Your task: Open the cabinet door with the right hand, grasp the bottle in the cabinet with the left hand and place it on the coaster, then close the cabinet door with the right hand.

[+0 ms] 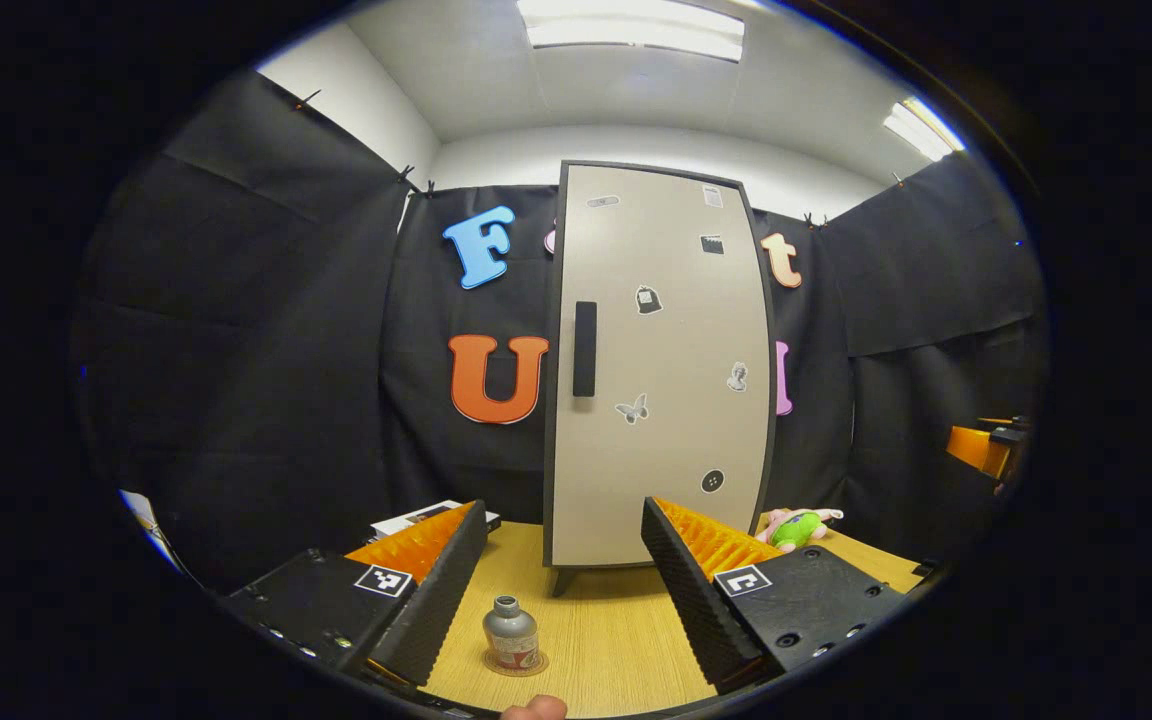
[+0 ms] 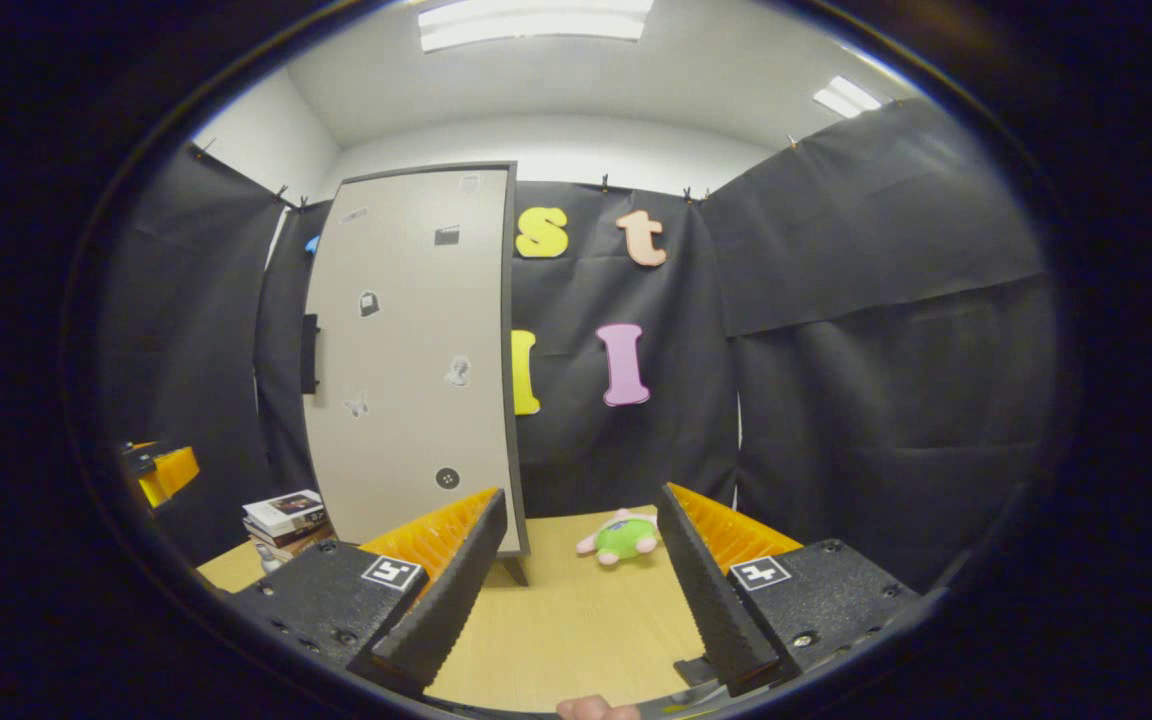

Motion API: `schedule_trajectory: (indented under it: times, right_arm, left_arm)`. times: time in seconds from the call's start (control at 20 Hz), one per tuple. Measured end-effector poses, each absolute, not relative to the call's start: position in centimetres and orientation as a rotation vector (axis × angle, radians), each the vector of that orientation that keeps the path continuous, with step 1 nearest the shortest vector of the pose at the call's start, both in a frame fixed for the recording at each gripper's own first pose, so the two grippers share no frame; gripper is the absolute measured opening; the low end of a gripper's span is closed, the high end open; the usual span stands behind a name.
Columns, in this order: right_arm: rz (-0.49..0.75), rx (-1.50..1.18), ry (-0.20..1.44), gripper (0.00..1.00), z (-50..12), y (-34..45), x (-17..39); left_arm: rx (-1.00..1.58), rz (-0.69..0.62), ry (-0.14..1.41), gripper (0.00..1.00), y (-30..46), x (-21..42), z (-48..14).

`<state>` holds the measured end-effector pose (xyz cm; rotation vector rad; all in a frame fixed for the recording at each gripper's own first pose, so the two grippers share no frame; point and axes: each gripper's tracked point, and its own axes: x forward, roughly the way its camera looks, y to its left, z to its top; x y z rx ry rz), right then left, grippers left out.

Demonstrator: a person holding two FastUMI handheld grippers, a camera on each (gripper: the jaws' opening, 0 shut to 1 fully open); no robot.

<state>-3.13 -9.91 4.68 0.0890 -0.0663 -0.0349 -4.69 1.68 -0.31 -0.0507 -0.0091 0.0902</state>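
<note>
The bottle (image 1: 513, 634) already stands on the coaster (image 1: 516, 664) on the tabletop (image 1: 596, 640), between the spread fingers of the left hand-held gripper (image 1: 561, 590), and the cabinet door (image 1: 661, 370) looks shut. The right hand-held gripper (image 2: 576, 590) is also open and empty, well back from the cabinet door. By my reading the task is essentially finished, with nothing left but to withdraw.

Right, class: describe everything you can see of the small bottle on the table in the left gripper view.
The bottle is small and squat, with a dull grey, metallic-looking body, a short narrow neck and a band of reddish and white label around its lower part. It stands upright on a thin round coaster whose edge shows around its base. Both rest on the wooden table, in front of the shut cabinet door. It sits between the open fingers of the left gripper, which do not touch it.
</note>
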Motion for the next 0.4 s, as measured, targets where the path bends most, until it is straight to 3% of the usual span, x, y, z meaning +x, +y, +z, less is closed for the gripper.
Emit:
schedule_trajectory:
  times: [0.4]
  right_arm:
    - [-0.037, 0.094, -0.061, 0.97, 4.35, -9.65, -2.84]
  left_arm:
    - [-0.046, 0.085, -0.001, 0.94, 1.45, -4.59, -0.47]
